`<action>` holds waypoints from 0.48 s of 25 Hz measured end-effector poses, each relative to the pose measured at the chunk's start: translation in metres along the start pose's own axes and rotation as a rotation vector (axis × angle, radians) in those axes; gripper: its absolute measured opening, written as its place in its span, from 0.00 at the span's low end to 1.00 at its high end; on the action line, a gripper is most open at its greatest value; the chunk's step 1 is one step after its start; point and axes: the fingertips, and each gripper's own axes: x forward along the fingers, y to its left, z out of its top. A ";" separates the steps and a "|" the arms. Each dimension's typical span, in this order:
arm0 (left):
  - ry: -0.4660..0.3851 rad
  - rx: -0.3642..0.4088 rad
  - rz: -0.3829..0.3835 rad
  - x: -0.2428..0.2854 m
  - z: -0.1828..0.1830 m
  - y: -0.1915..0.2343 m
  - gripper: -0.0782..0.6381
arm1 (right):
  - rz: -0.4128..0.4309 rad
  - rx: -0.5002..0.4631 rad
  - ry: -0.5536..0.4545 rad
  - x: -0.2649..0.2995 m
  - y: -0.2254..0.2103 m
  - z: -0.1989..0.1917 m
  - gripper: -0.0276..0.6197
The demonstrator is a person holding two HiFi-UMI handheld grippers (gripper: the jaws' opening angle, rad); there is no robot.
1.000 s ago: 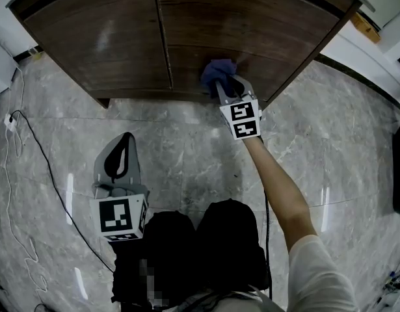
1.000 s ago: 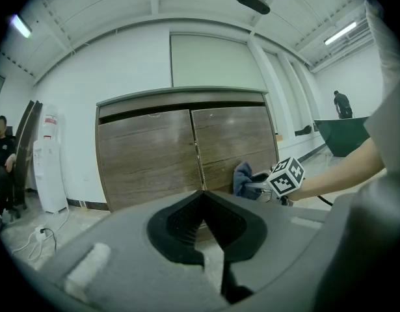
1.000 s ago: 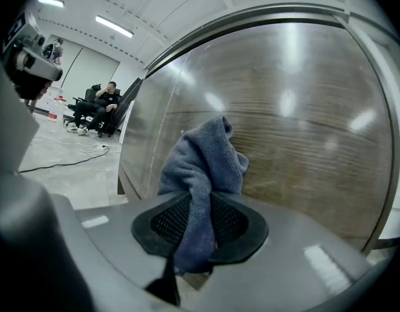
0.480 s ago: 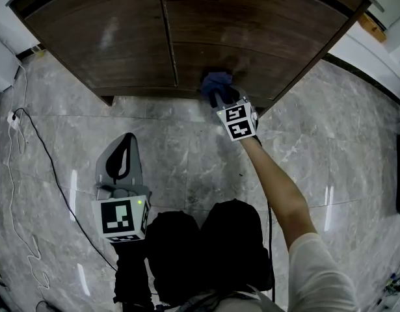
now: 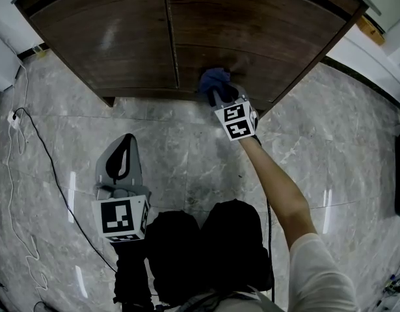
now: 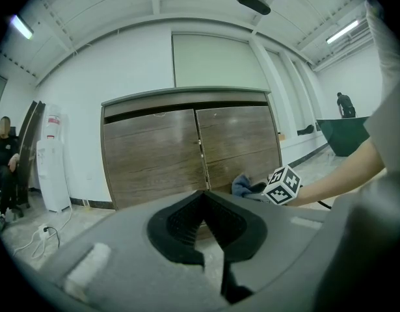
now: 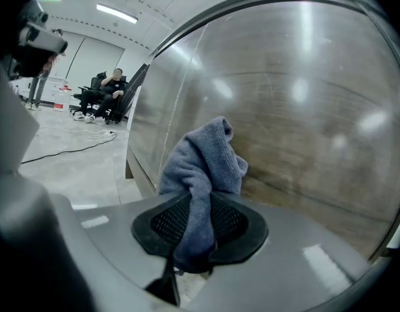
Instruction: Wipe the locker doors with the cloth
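Cloth: blue, bunched, pressed against the lower part of the right locker door, near the centre seam | right gripper: jaws clamped on the cloth, arm outstretched | left gripper: jaws together, nothing between them, held low over the marble floor, well apart from the doors

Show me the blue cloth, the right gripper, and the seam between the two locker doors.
blue cloth (image 7: 203,164): right gripper view, bunched fold above the jaws.
right gripper (image 5: 220,94): head view, between its fingertips, by the cloth.
door seam (image 5: 171,38): head view, gap between the two doors.
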 end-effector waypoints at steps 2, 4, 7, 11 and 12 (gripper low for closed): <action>-0.003 -0.002 -0.002 -0.002 0.001 -0.001 0.11 | 0.004 -0.010 -0.026 -0.005 -0.002 0.020 0.18; -0.005 -0.004 -0.005 -0.003 0.003 -0.002 0.11 | 0.002 -0.018 -0.055 -0.011 -0.005 0.042 0.18; -0.009 -0.008 -0.006 -0.004 0.005 -0.003 0.11 | 0.001 -0.028 -0.093 -0.019 -0.010 0.074 0.18; -0.011 -0.011 -0.006 -0.006 0.003 -0.003 0.11 | -0.003 -0.027 -0.137 -0.029 -0.016 0.109 0.18; -0.012 -0.011 -0.006 -0.007 0.002 -0.003 0.11 | -0.004 -0.029 -0.147 -0.031 -0.017 0.117 0.18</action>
